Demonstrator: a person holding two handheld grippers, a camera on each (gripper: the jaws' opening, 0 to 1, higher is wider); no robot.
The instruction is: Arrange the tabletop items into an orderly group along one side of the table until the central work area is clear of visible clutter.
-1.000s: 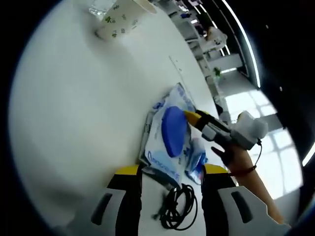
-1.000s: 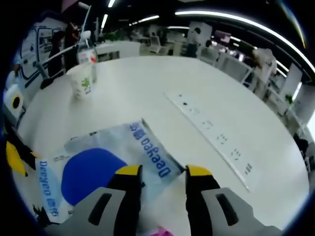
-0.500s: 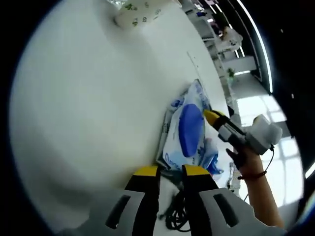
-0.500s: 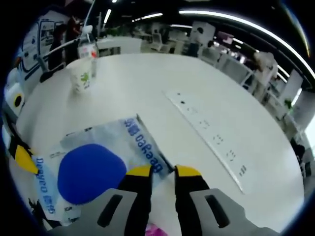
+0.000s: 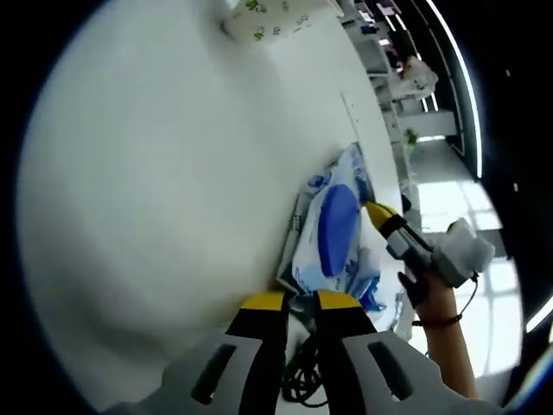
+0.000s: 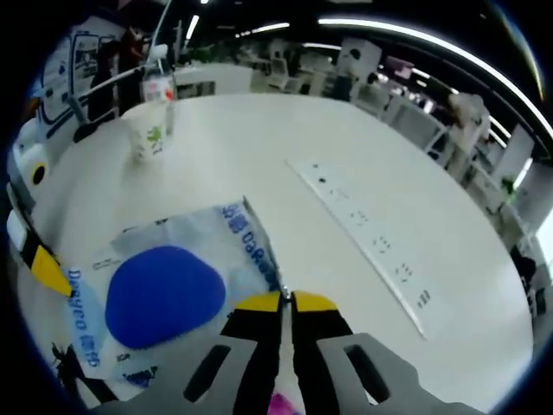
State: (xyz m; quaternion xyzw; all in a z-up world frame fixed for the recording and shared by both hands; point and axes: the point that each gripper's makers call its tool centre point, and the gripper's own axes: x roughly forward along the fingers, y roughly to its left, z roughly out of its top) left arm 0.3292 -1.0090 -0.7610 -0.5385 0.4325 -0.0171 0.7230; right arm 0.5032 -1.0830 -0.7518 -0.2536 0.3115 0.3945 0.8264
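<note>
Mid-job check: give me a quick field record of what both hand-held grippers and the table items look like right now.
left hand-held gripper: jaws closed at the wipes pack's near corner
right hand-held gripper: jaws closed on the pack's edge
wipes pack: flat on the white table, blue lid up
black cable: by the left jaws
paper cup: upright, far side
bottle: behind the cup
</note>
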